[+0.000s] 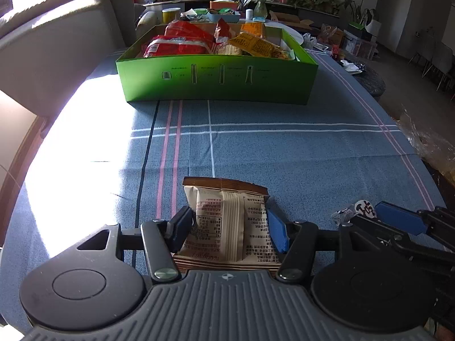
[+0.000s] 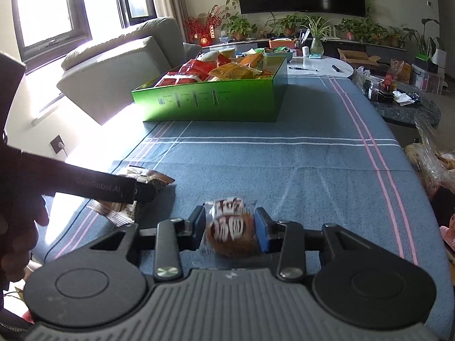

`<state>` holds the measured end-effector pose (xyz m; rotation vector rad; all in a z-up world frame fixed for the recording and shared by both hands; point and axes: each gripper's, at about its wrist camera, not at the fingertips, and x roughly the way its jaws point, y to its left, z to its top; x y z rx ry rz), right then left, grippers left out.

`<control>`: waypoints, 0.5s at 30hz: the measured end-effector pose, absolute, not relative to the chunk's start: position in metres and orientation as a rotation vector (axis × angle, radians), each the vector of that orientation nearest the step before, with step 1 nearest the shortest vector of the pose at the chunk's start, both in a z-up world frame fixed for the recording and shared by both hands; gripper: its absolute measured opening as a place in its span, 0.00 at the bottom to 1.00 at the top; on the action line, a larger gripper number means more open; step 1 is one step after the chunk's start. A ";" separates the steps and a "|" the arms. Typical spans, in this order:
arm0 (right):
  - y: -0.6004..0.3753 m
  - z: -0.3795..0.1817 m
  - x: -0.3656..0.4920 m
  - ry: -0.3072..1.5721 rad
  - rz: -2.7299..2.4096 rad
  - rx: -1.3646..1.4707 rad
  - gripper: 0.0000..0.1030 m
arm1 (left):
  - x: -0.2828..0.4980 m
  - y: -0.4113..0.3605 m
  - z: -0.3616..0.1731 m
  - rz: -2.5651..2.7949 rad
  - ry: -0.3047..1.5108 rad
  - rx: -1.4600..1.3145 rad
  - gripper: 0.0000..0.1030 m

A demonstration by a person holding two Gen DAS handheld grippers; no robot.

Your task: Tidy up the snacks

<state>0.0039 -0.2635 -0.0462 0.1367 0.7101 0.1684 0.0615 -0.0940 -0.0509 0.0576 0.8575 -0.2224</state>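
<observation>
Two grippers low over the blue tablecloth (image 1: 284,147). Left gripper (image 1: 231,227): jaws partly closed, pads pressing both sides of the beige snack packet (image 1: 227,221). Right gripper (image 2: 231,228): jaws wider, clamped on the round wrapped pastry (image 2: 231,231). Green box (image 1: 216,82) of snacks sits well beyond.

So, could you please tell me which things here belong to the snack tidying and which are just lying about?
Part of the job:
- beige snack packet, in the left tool
- clear-wrapped pastry, in the right tool
- green box with snacks inside

Just lying about:
- sofa
- potted plants
- pen
- cardboard box
</observation>
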 end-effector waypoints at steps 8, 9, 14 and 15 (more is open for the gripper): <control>-0.260 -0.036 0.005 0.686 0.173 0.117 0.88 | 0.051 -0.086 -0.037 -0.222 0.791 0.057 0.53; -0.260 -0.038 0.005 0.688 0.165 0.116 0.88 | 0.050 -0.085 -0.036 -0.219 0.787 0.056 0.53; -0.259 -0.047 0.002 0.723 0.163 0.079 1.00 | 0.050 -0.078 -0.036 -0.214 0.787 0.033 0.53; -0.257 -0.049 0.001 0.727 0.163 0.060 1.00 | 0.050 -0.078 -0.036 -0.212 0.788 0.029 0.53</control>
